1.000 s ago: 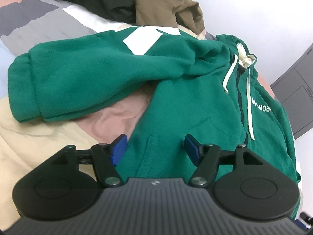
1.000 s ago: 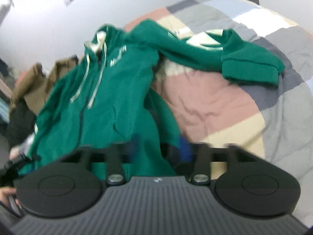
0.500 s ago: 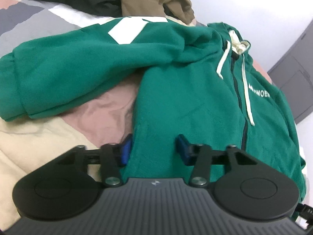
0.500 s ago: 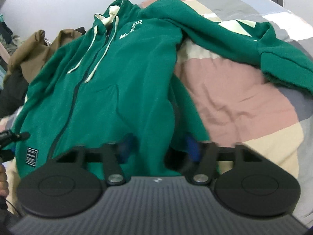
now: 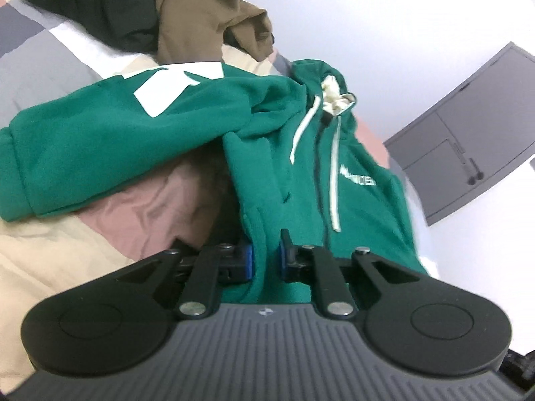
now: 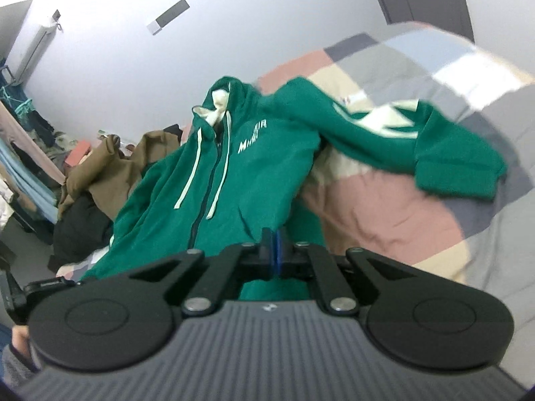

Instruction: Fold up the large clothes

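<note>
At the hem of the green zip hoodie (image 5: 311,180) both my grippers point down at a slant toward the patchwork bedspread (image 5: 140,207). My left gripper (image 5: 265,262) has just been closing and its blue pads (image 5: 248,260) pinch a ridge of the hem. My right gripper (image 6: 272,255) has just closed too, its pads pressed together on a thin hem edge. Beyond the hem the hoodie rises toward its hood; one sleeve (image 6: 418,143) trails across the bedspread. A brown garment (image 5: 214,13) lies past the hood.
</note>
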{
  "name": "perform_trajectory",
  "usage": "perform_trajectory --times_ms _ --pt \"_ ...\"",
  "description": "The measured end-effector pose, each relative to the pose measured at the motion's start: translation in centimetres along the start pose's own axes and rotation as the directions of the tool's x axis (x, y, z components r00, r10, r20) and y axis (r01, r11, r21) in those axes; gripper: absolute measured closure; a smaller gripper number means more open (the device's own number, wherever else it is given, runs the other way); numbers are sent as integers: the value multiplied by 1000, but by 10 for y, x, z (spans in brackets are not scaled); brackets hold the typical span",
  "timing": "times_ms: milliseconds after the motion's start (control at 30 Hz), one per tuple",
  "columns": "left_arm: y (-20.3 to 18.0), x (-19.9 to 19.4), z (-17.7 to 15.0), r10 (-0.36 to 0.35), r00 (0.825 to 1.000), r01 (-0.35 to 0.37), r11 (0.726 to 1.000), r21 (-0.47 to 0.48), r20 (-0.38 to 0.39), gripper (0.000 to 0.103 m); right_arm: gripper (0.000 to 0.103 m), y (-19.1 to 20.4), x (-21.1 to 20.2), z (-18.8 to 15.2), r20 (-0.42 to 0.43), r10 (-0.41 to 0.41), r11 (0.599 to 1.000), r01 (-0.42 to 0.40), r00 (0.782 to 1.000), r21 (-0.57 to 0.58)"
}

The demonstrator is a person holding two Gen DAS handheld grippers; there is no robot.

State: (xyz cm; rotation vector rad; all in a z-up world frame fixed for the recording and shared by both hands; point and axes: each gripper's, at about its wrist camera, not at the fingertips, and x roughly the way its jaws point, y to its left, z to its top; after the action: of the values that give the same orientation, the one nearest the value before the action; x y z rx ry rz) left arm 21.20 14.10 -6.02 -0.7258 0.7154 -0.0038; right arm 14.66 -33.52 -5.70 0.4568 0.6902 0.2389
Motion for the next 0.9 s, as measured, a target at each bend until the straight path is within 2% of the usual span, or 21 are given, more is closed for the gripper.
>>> perform_trajectory --times_ms 67,167,333,467,600,633,667,700,733,767,833,900 --pt "-1 0 1 37 999 -37 999 9 -24 88 100 1 -7 4 -7 -18 1000 18 1000 -22" --pt "3 11 -5 126 990 -124 991 49 -57 88 100 -6 9 -6 -80 -87 995 82 993 -59" --pt "11 40 -16 293 953 -278 947 160 -80 88 100 -25 48 -37 -203 -141 990 142 969 -8" --pt "12 53 -21 342 937 -321 924 206 -74 87 99 -34 67 -53 -237 -163 984 175 958 31" --pt "8 48 -23 345 937 -323 916 236 -56 85 97 -35 67 -51 -223 -155 984 171 963 53" --pt "6 47 -23 352 935 -330 911 246 -50 76 96 -35 63 -50 -210 -157 984 171 965 54" --pt "3 46 -23 374 926 -350 899 263 -45 57 96 -35 60 -46 -198 -163 983 175 967 47" --pt "0 46 -24 396 917 -371 884 283 -35 48 96 -34 57 -43 -185 -172 983 180 968 24" --pt "-4 44 -24 399 917 -377 877 297 -14 42 96 -33 54 -41 -173 -176 984 181 969 8" --pt "-8 40 -25 394 919 -377 872 311 8 42 95 -33 51 -38 -157 -175 984 177 972 -3" --pt "-19 34 -25 382 923 -371 865 337 37 42 88 -38 47 -30 -133 -157 987 160 979 12" --pt "-33 26 -26 354 932 -355 862 362 71 42 47 -43 44 -22 -102 -150 988 154 983 30"
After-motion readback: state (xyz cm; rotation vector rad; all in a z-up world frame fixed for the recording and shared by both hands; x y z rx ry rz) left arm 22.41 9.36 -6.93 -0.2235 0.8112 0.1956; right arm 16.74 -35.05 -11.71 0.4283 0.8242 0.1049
